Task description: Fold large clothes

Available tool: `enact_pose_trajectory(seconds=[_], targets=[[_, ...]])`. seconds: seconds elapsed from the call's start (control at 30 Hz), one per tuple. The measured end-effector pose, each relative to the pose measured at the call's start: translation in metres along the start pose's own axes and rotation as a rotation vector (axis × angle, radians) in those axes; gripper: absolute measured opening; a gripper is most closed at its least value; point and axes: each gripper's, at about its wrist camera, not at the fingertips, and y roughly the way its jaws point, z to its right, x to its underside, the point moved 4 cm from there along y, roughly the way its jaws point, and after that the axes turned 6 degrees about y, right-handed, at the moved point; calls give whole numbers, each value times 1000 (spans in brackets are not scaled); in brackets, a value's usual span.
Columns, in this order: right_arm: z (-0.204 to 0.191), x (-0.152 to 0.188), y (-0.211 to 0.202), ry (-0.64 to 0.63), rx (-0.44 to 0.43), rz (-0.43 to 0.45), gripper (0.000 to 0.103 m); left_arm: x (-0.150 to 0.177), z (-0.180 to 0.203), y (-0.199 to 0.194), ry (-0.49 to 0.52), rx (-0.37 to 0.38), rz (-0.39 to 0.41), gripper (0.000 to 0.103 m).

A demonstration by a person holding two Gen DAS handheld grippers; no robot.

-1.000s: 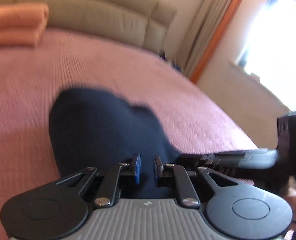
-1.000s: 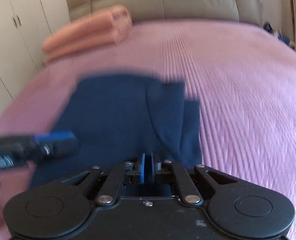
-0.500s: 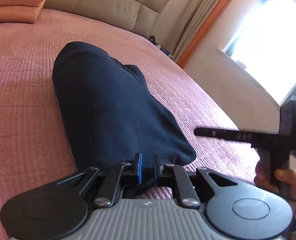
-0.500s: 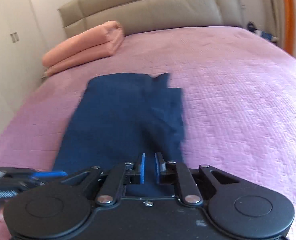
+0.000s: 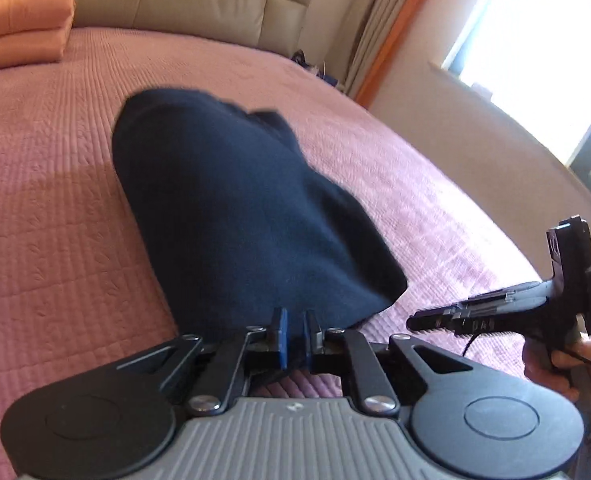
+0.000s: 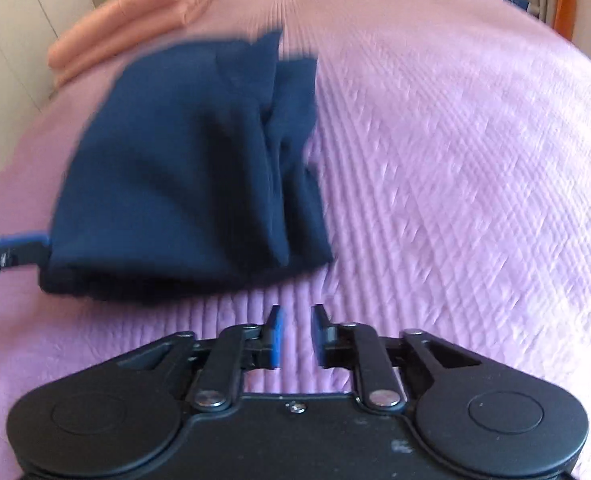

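A: Any baskets or bins with something in them?

B: None to be seen. Everything lies on the pink quilted bedspread (image 6: 435, 160). A folded peach blanket (image 5: 23, 28) sits at the far left by the beige headboard (image 5: 183, 4), and the navy garment (image 5: 231, 208) lies in the middle of the bed, running from near to far.

A: How does the garment lie?

B: Folded into a long shape with a loose flap along its right side in the right wrist view. Its near end is bunched, and the picture is blurred there.

A: And the left gripper (image 5: 294, 334)?

B: Its blue pads stand close together with the near hem of the garment pinched between them, so it is clamped on the cloth.

A: The right gripper (image 6: 295, 330)?

B: Its jaws are opening and nothing is between them; only bedspread shows in the gap. The garment's near edge lies just beyond the fingertips, not touching. In the left wrist view the same gripper pokes in from the right, held by a hand (image 5: 563, 364), its tips near the garment's right corner.

A: What differs from a second ago?

B: Back then the right jaws were shut on the near hem. Now the cloth is released and lies clear of them. The left grip on the garment is unchanged.
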Motion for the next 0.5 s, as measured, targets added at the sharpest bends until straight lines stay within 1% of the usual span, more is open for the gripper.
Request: enact_pose_trajectory(seconds=[0.03,0.1,0.13,0.17,0.2,0.23,0.27,0.3,0.33,0.37,0.4,0.5], targets=[[1,-13,-9,3,-11,43,59,-3,1,-8,15,-11,9,20],[2,-37,-23,19,-43,144,80,-11,0,-19,28,-39,31,24],[2,-46,-25,32,-70,175,82,-17,-4,-25,11,-47,56,26],[2,-58,-23,45,-106,189,83,-22,-8,-28,-14,-49,77,32],[-1,-67,-19,54,-123,185,85,-23,-13,-32,-42,-54,100,37],[-2,-75,-10,57,-138,174,88,-28,-19,-30,-65,-68,121,49],[-2,-80,-1,57,-146,164,88,-32,-25,-27,-79,-91,127,65],[-2,-84,8,56,-145,150,88,-36,-30,-22,-88,-120,121,73],[-1,-87,18,60,-137,130,88,-40,-34,-16,-92,-152,113,85],[0,-90,24,70,-136,116,88,-44,-38,-10,-92,-182,111,86],[3,-95,31,84,-143,106,88,-47,-41,-5,-94,-196,111,86],[2,-97,49,108,-174,79,88,-54,-49,8,-108,-182,95,86]])
